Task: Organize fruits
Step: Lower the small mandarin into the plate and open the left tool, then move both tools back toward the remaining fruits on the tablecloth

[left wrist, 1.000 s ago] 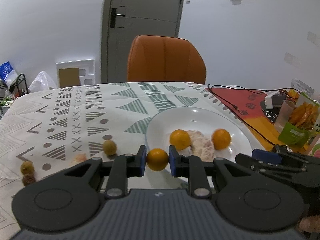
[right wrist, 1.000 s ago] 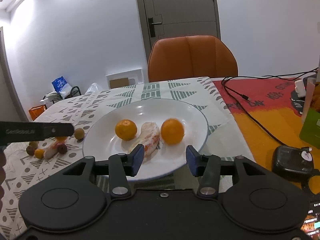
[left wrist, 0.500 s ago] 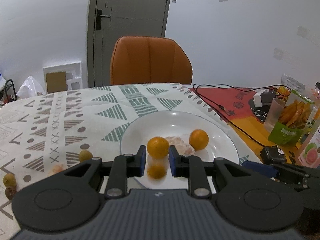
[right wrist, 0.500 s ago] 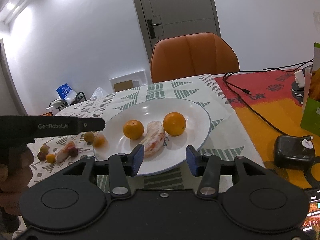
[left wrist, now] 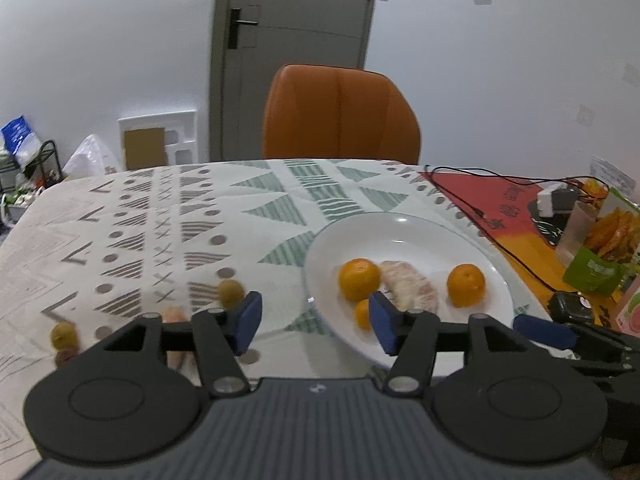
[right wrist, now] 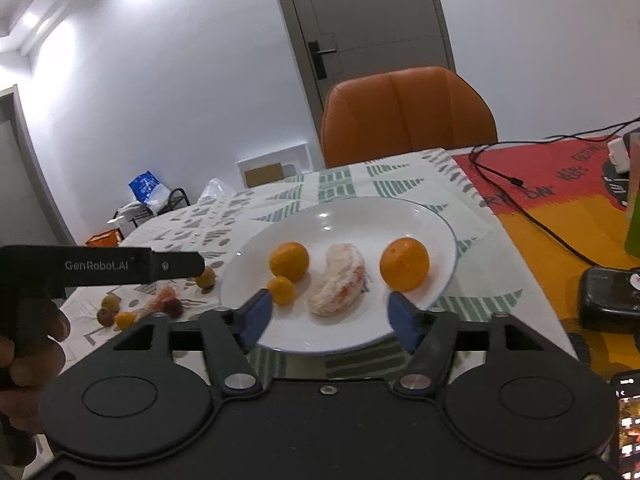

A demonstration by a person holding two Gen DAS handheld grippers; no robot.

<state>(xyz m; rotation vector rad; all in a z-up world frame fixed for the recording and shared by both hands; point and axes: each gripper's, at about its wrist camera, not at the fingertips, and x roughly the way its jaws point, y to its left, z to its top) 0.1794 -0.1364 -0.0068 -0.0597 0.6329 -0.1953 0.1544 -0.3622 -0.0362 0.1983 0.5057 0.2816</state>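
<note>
Left gripper [left wrist: 314,322]: jaws wide apart, empty, at the plate's near-left rim.
Right gripper [right wrist: 328,316]: jaws apart, empty.
Round white plate [right wrist: 436,224]: holds two larger oranges, a peeled segment, and the small orange kumquat [right wrist: 281,290].
Patterned tablecloth [left wrist: 160,216]: small fruits lie left of the plate.

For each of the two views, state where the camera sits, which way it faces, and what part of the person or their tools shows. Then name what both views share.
Left wrist: sits on the left gripper, facing across the table at the white plate; its own open fingers show.
Right wrist: sits on the right gripper, facing the plate head-on; its open fingers, the left gripper's side and a hand show.
Shared: plate, small orange fruit, orange chair.
</note>
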